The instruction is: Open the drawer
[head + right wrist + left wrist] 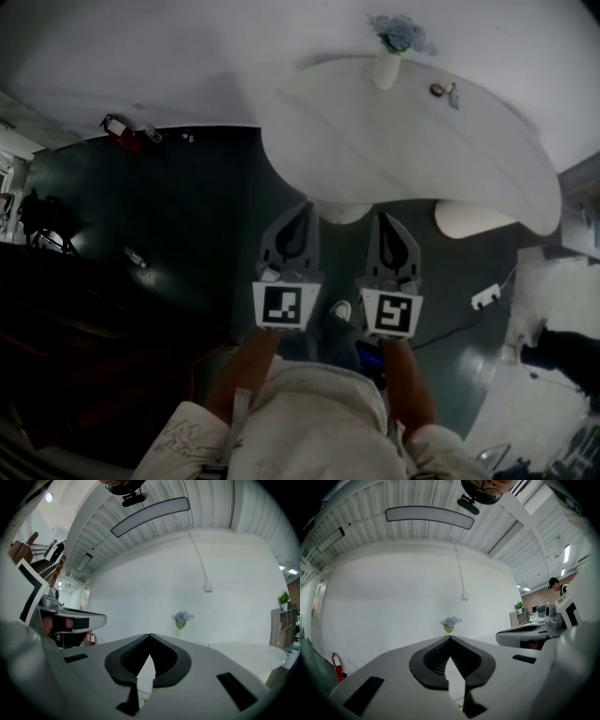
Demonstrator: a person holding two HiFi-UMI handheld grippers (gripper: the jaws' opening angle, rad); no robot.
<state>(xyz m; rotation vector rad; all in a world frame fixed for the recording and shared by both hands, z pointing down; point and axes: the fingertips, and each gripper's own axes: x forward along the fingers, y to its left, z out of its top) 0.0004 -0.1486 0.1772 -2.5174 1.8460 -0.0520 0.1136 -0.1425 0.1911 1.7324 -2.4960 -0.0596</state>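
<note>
Table beyond left tool, right tool

Small tabletop items — too tiny

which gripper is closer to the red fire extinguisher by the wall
Left. The left gripper is on the fire extinguisher's side of the pair; the right gripper sits beyond it, farther away.

Your left claw and right claw sit side by side, level, both pointing toward the bench, tips close to its near edge. Each claw's jaws are pressed together, nothing between them. Your left forearm and right forearm reach forward behind them, roughly parallel.
</note>
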